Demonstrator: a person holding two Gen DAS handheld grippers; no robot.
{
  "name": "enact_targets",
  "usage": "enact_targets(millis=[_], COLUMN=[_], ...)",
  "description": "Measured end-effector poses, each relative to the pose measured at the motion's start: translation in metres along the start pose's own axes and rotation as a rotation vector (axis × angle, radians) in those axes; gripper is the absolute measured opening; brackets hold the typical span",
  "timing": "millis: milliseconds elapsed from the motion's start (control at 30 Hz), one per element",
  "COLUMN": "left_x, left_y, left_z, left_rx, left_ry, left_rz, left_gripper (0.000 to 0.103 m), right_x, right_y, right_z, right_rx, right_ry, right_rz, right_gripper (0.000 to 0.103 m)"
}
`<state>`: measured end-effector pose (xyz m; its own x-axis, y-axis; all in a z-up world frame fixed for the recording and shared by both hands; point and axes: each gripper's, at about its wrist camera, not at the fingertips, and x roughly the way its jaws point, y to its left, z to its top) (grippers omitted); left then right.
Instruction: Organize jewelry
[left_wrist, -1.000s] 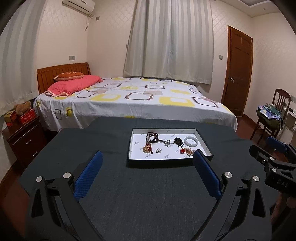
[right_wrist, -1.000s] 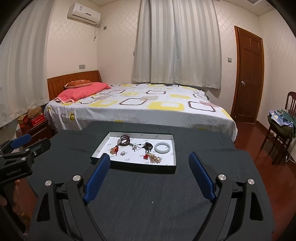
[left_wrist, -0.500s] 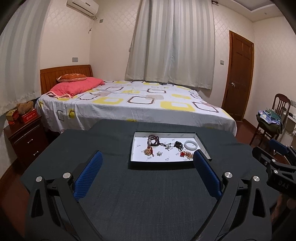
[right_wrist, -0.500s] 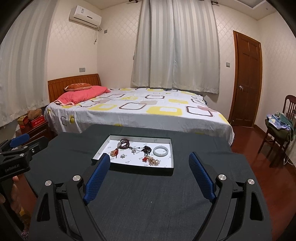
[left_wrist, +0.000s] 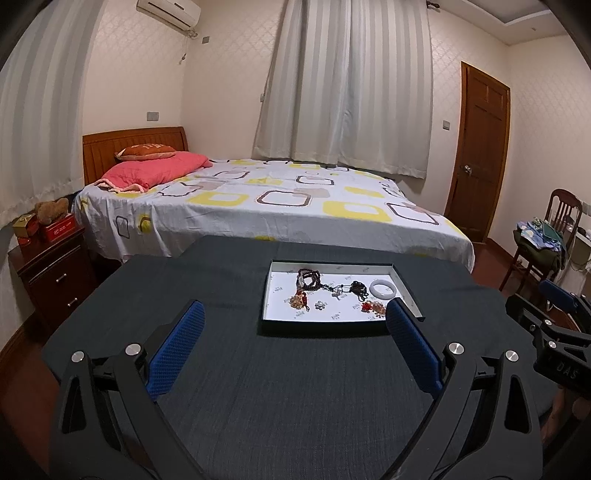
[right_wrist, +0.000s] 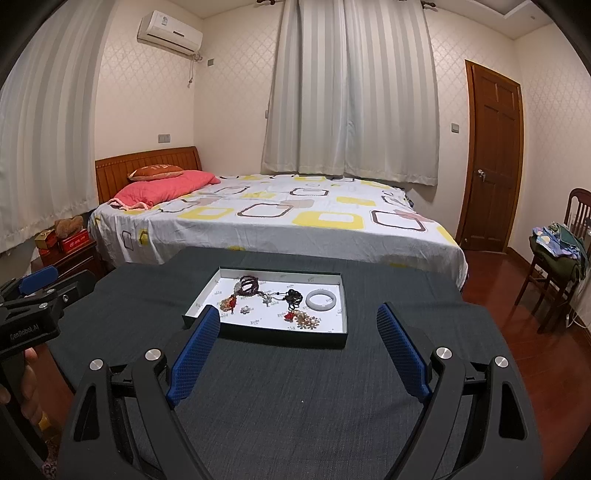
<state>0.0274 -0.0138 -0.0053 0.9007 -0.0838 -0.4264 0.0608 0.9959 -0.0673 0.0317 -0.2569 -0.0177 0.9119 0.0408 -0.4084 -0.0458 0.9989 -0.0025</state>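
Note:
A shallow black tray with a white floor (left_wrist: 284, 314) (right_wrist: 332, 280) lies on the dark table. In it are a dark bead bracelet (left_wrist: 308, 277) (right_wrist: 249, 285), a pale jade bangle (left_wrist: 383, 288) (right_wrist: 321, 299), a black cord piece (left_wrist: 358, 287) (right_wrist: 294, 297), a red and gold cluster (left_wrist: 373, 307) (right_wrist: 301, 319), a small silver flower (left_wrist: 319, 304) (right_wrist: 244, 309) and a red tassel charm (left_wrist: 299, 300) (right_wrist: 229, 303). My left gripper (left_wrist: 291, 314) is open and empty, short of the tray's near edge. My right gripper (right_wrist: 297, 312) is open and empty, just before the tray.
The table has a dark cloth (left_wrist: 295, 387) (right_wrist: 295, 387). Behind it is a bed (left_wrist: 277, 206) (right_wrist: 277, 218). A nightstand (left_wrist: 51, 269) stands at the left, a chair with clothes (left_wrist: 543, 236) (right_wrist: 557, 251) at the right, a door (right_wrist: 491, 155) beyond.
Both views have tilted upward and drawn back slightly; the tray sits a little lower and smaller in frame. Both grippers stay open and empty.

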Motion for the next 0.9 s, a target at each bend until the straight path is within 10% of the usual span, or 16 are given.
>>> enact_targets(millis=[900], left_x=[0.0039], left_y=[0.0056], left_z=[0.0021], left_rx=[-0.007], left_ry=[0.011], left_rz=[0.006], left_gripper=[0.096], right_x=[0.001], right_y=[0.0024], right_z=[-0.0008], right_rx=[-0.003], right_ry=[0.007], right_rz=[0.005], right_gripper=[0.084])
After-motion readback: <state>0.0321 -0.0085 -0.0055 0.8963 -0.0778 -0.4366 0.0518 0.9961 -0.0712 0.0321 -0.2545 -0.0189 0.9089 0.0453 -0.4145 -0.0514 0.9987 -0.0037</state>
